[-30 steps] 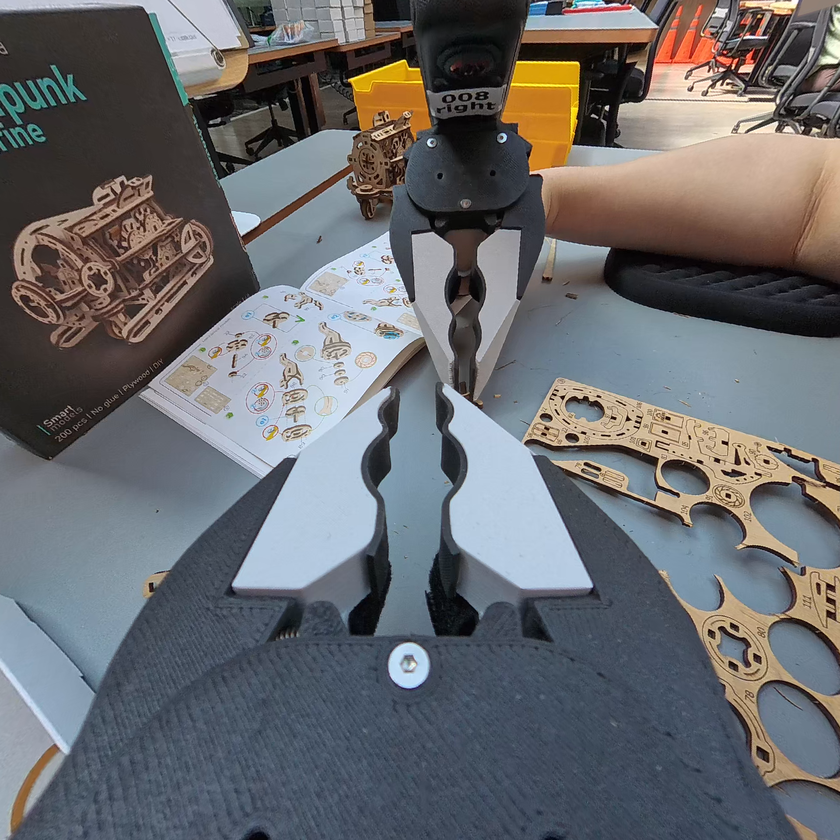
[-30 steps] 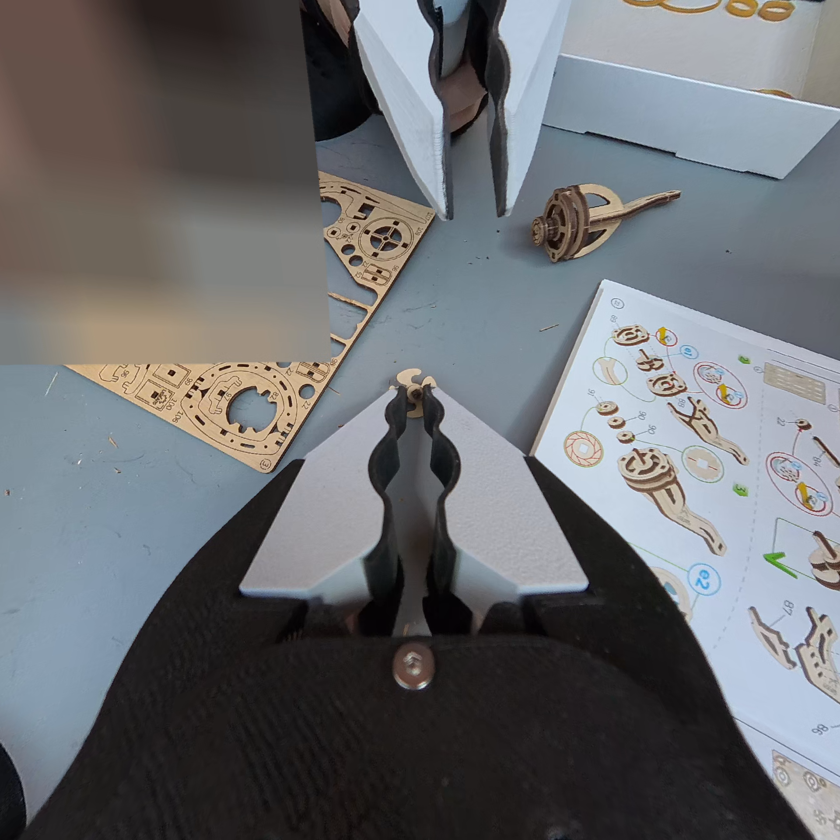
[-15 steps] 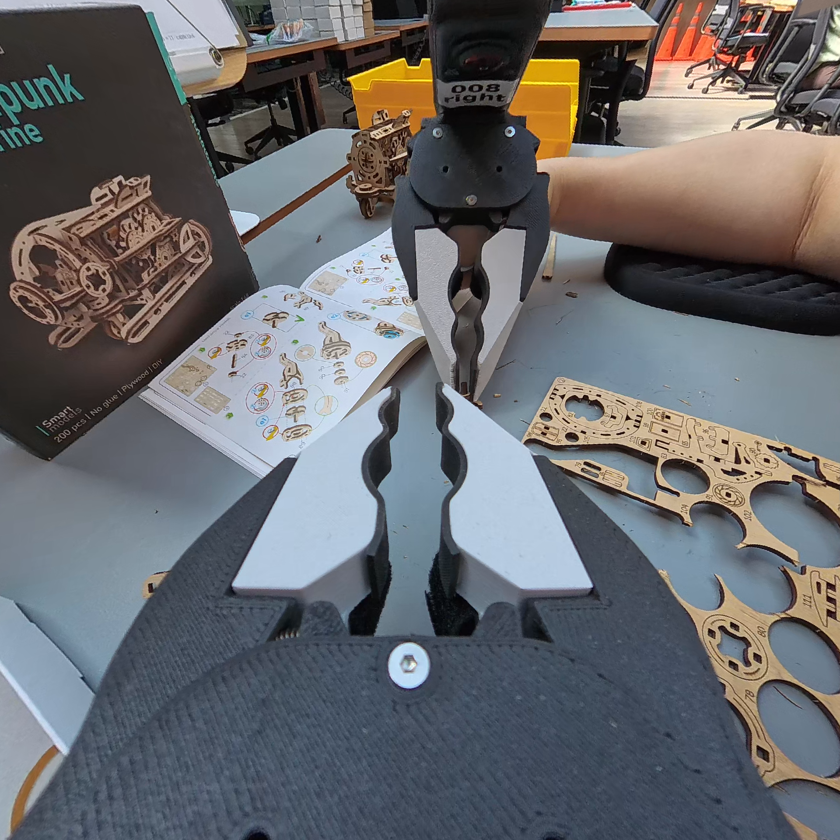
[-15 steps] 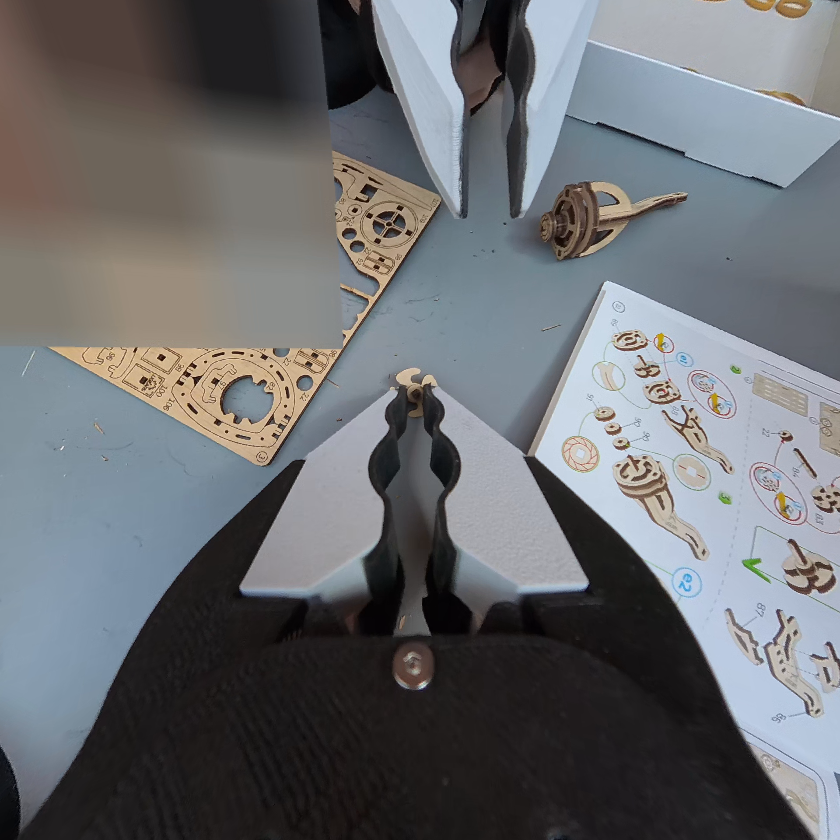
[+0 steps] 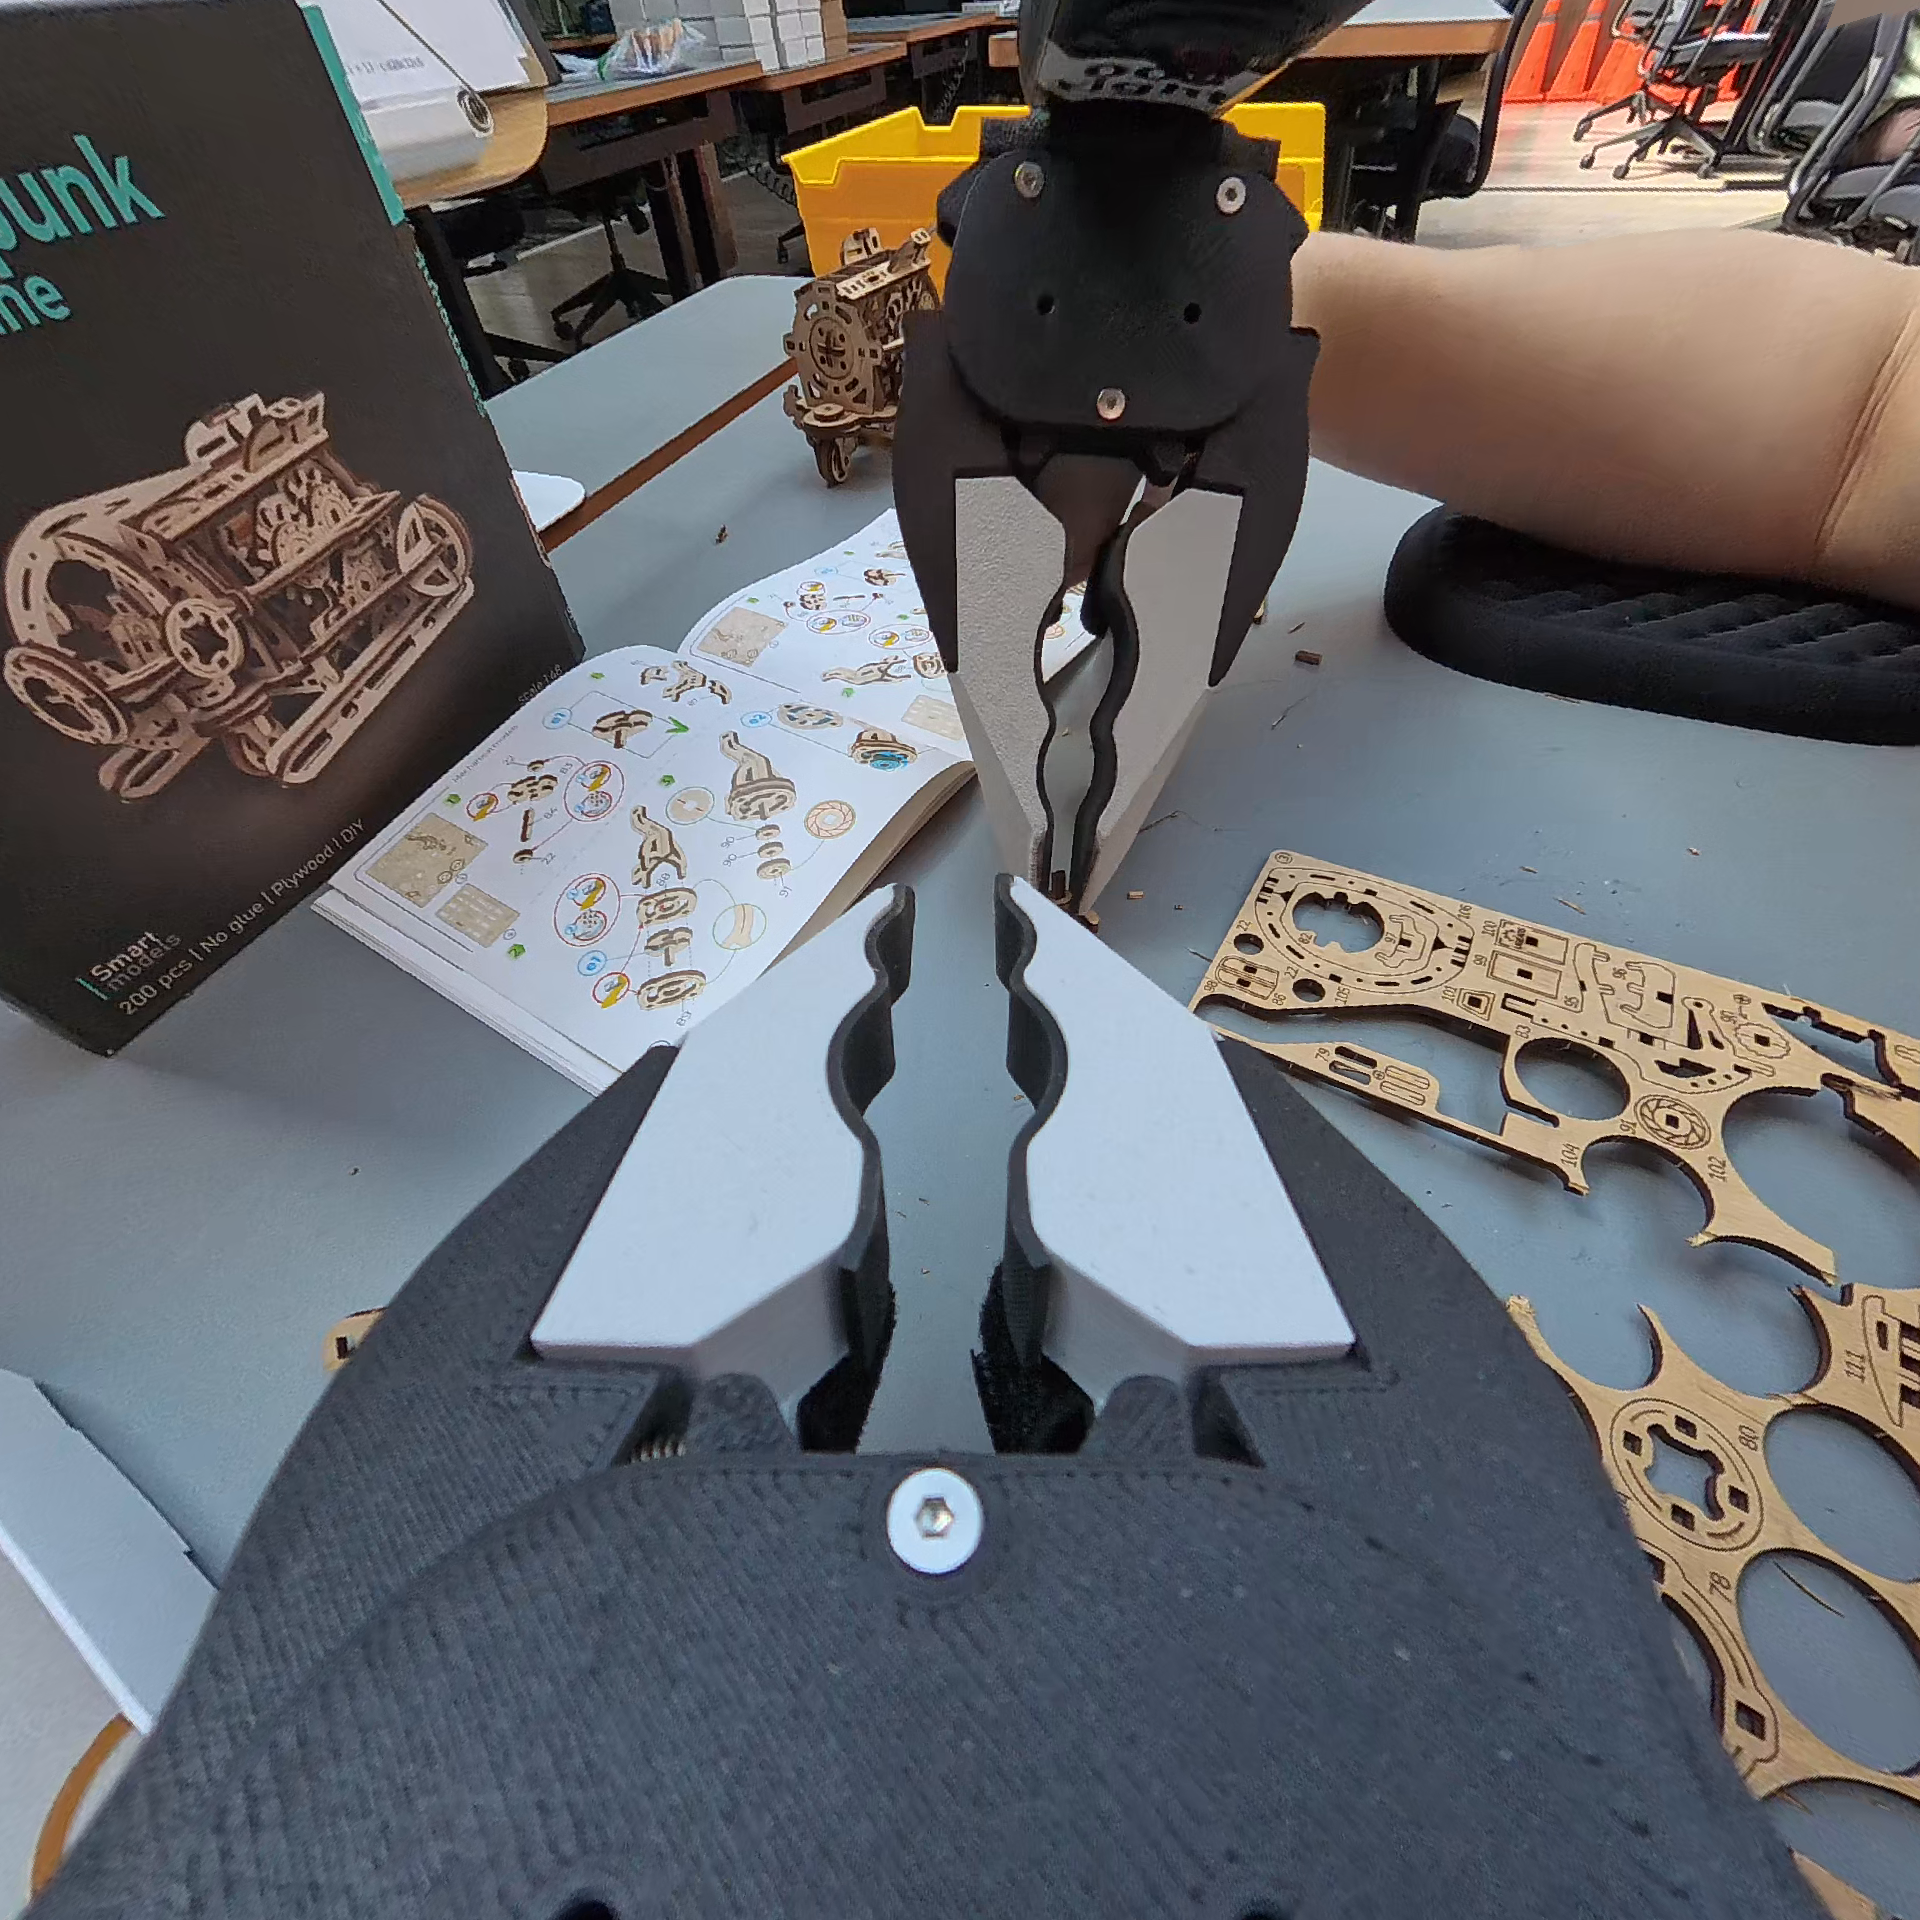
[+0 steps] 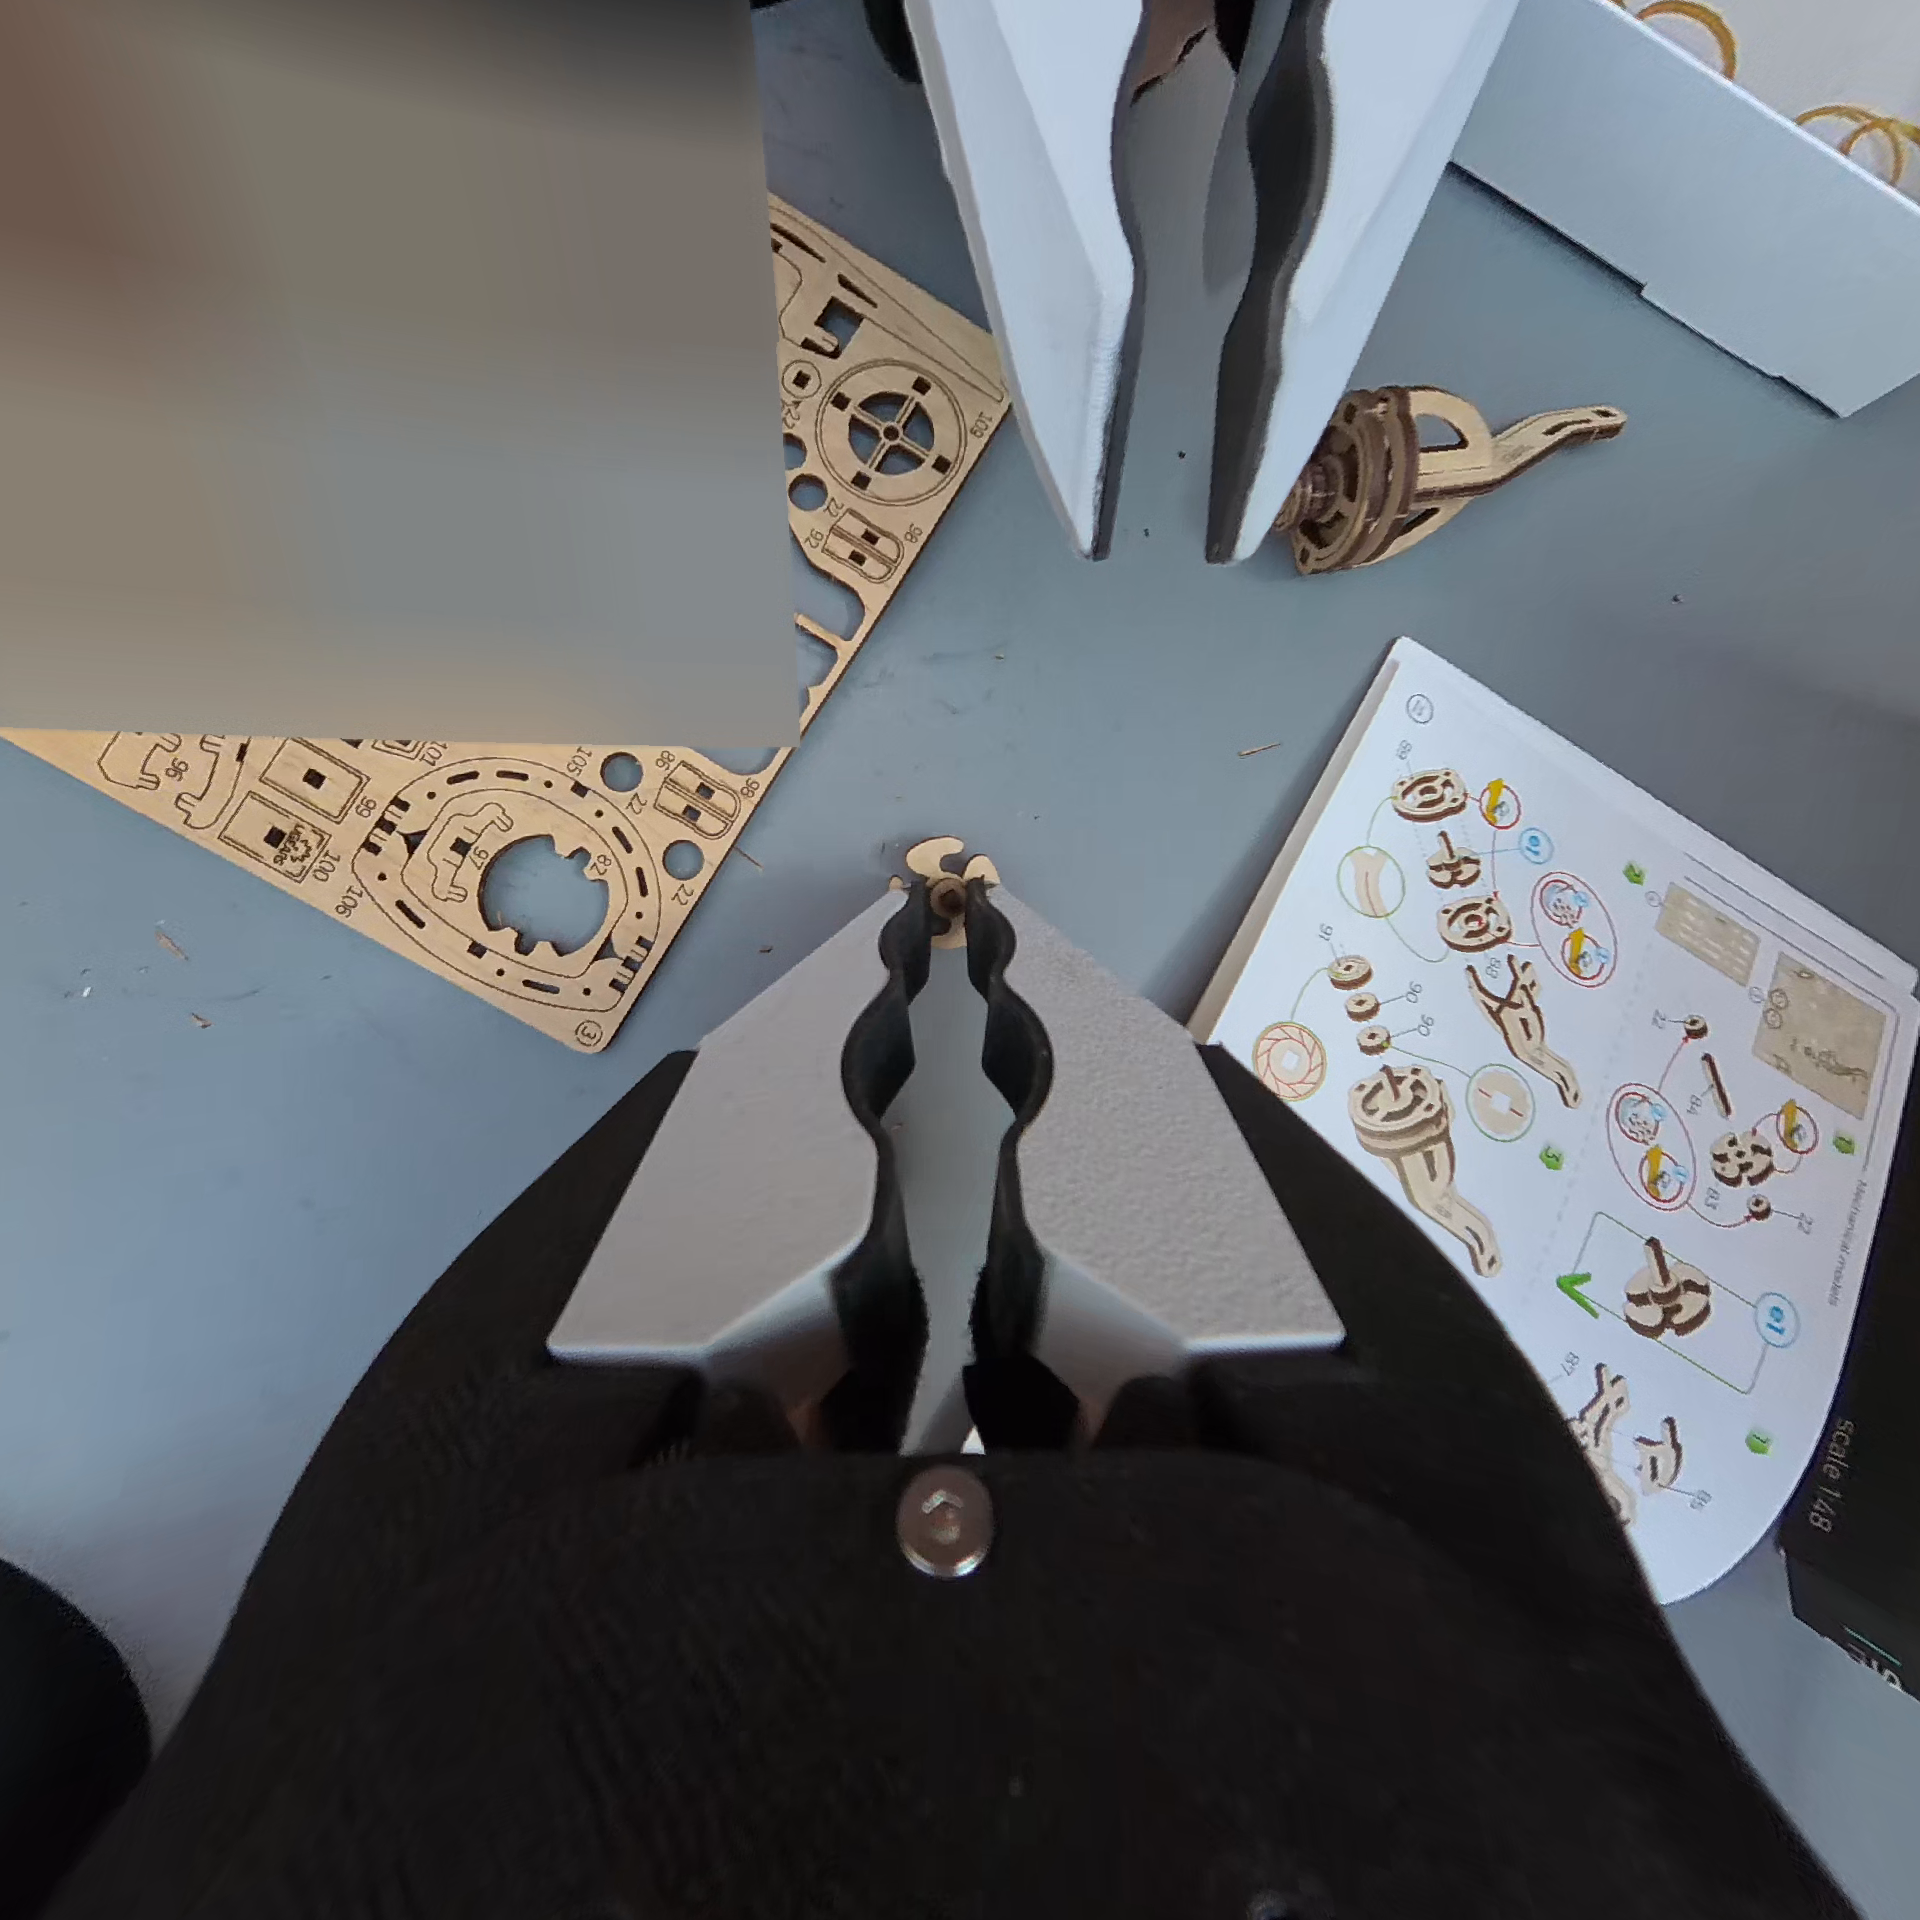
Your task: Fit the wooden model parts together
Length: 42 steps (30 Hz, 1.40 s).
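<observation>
My right gripper (image 6: 945,902) is shut on a small pale wooden part (image 6: 940,871) with curved hooks, held at its fingertips just above the grey table. In the left wrist view the right gripper (image 5: 1062,883) points down right in front of my left gripper (image 5: 954,902), which is open and empty. In the right wrist view the left gripper (image 6: 1164,545) hangs just beyond the held part. A wooden sub-assembly (image 6: 1392,478) with a round hub and a handle lies beside its right finger. A plywood parts sheet (image 5: 1455,997) lies to the right and also shows in the right wrist view (image 6: 499,831).
An open instruction booklet (image 5: 665,831) lies left of the grippers, also in the right wrist view (image 6: 1579,1039). A dark model box (image 5: 208,520) stands at left. A built wooden model (image 5: 847,364) and yellow bin (image 5: 873,177) are behind. A forearm (image 5: 1558,384) rests on a black pad (image 5: 1662,644). A white tray (image 6: 1714,239) is nearby. The grippers' ends are close to 7 cm from one another.
The two grippers have come closer together; each looks larger in the other's view. The right gripper stands steeper and still holds the small part. The left gripper's opening is unchanged.
</observation>
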Available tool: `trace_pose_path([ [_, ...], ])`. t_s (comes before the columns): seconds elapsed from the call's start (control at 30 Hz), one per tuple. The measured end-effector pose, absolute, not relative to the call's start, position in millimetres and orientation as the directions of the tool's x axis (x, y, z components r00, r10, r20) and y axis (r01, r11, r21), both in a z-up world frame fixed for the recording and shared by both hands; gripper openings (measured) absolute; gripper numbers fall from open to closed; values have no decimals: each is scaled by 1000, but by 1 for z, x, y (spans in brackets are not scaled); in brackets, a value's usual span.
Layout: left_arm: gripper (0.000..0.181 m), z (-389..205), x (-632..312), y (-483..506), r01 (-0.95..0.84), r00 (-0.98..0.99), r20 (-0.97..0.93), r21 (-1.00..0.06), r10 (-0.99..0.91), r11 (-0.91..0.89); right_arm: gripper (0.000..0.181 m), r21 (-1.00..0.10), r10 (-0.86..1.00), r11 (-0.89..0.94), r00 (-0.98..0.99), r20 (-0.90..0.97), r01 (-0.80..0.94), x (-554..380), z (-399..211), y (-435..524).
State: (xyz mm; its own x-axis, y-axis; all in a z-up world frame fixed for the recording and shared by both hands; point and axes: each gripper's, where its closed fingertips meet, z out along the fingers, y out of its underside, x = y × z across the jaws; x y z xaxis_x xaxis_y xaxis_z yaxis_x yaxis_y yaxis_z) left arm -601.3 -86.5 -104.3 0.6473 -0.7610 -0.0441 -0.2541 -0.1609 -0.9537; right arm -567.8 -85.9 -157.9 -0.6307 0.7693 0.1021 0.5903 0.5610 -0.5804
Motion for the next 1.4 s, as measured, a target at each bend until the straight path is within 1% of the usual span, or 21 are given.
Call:
trace_pose_path([
  [0.23,14,-105,-601,-86,-255,647,-44,-953,-761,-162,5,-563,775,562,-623,102,606,-567,-158,-83],
  [0.93,14,-105,-601,-85,-255,650,-42,-952,-759,-167,6,-569,784,540,-617,71,620,-569,-154,-82],
  [1.4,14,-105,-601,-85,-255,650,-40,-952,-759,-168,6,-545,780,552,-621,70,631,-567,-158,-81],
])
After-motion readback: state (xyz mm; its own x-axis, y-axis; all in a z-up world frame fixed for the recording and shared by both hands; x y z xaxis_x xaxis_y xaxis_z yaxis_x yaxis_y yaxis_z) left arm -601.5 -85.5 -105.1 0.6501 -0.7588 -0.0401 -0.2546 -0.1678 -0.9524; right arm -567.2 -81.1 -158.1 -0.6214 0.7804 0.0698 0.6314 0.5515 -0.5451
